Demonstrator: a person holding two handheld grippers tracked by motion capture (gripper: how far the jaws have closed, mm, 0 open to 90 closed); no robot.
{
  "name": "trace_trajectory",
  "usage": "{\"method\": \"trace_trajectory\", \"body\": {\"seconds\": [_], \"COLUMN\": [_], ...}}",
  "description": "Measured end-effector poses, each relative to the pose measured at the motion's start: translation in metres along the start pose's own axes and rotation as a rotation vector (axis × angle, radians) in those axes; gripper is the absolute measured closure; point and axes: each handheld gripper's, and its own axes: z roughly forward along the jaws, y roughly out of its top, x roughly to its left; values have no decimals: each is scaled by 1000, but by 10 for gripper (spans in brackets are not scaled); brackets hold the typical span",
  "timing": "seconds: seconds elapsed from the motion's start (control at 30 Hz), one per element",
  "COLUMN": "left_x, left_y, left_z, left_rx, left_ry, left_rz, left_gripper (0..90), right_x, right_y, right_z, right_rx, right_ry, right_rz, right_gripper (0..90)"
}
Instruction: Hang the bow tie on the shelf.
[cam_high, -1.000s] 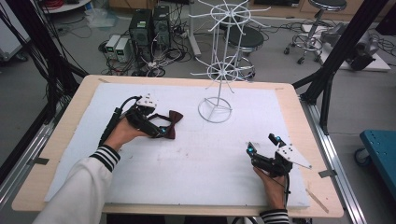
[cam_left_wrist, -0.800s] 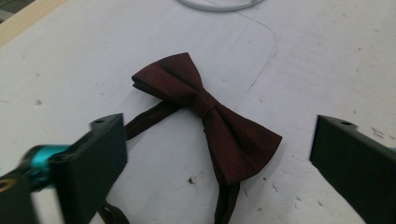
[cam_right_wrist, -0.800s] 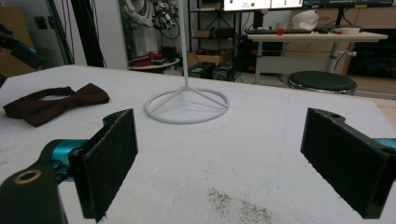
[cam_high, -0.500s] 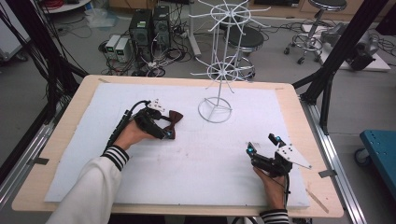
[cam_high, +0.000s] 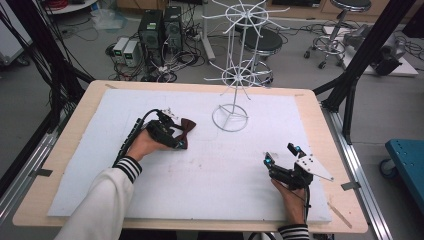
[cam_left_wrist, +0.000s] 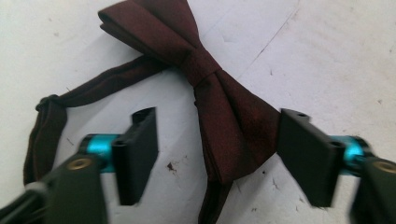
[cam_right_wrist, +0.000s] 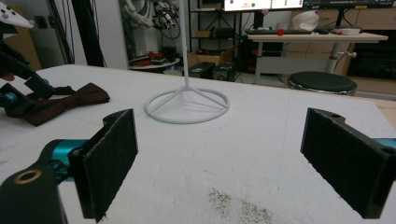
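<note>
A dark maroon bow tie (cam_left_wrist: 201, 65) with its neck strap lies flat on the white mat (cam_high: 215, 175), left of centre. My left gripper (cam_left_wrist: 219, 154) is low over it and open, its jaws standing on either side of the bow's nearer wing without closing on it. From above, the left gripper (cam_high: 176, 131) overlaps the bow tie (cam_high: 187, 126). My right gripper (cam_high: 281, 155) rests open at the front right of the mat with nothing between its fingers. In the right gripper view, that gripper (cam_right_wrist: 219, 163) faces the bow tie (cam_right_wrist: 65, 102) far off to its left.
A white wire display stand (cam_high: 237, 75) rises from a ring base (cam_high: 230, 118) at the mat's back centre; the base (cam_right_wrist: 187, 105) lies ahead of the right gripper. The wooden table (cam_high: 65, 165) borders the mat. Computers, cables and stools sit on the floor beyond.
My left gripper has slid right and slightly forward onto the bow tie, its jaws now either side of one wing. The right gripper has stayed put.
</note>
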Motion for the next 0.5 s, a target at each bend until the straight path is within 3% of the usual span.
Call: {"method": "trace_trajectory", "body": {"seconds": [0.13,0.2,0.23,0.37,0.5], "left_x": [-2,-3,-4,-8,-10], "left_y": [0,1,1,2,3], "left_z": [4,5,5,2,1], "left_rx": [23,36,35,19,28], "left_ry": [-16,-13,-9,-25,-15], "left_rz": [-5,-5,0,34,38], "left_gripper": [411,511,511,788,822], "right_x": [0,0,0,0,0], "right_y": [0,0,0,0,0], "right_z": [0,0,0,0,0], "right_rx": [1,0,0,-1,0], "right_ry": [0,1,1,0,1], "right_rz": [-1,-1,-1,1,-1], "right_gripper": [104,104,104,104,104]}}
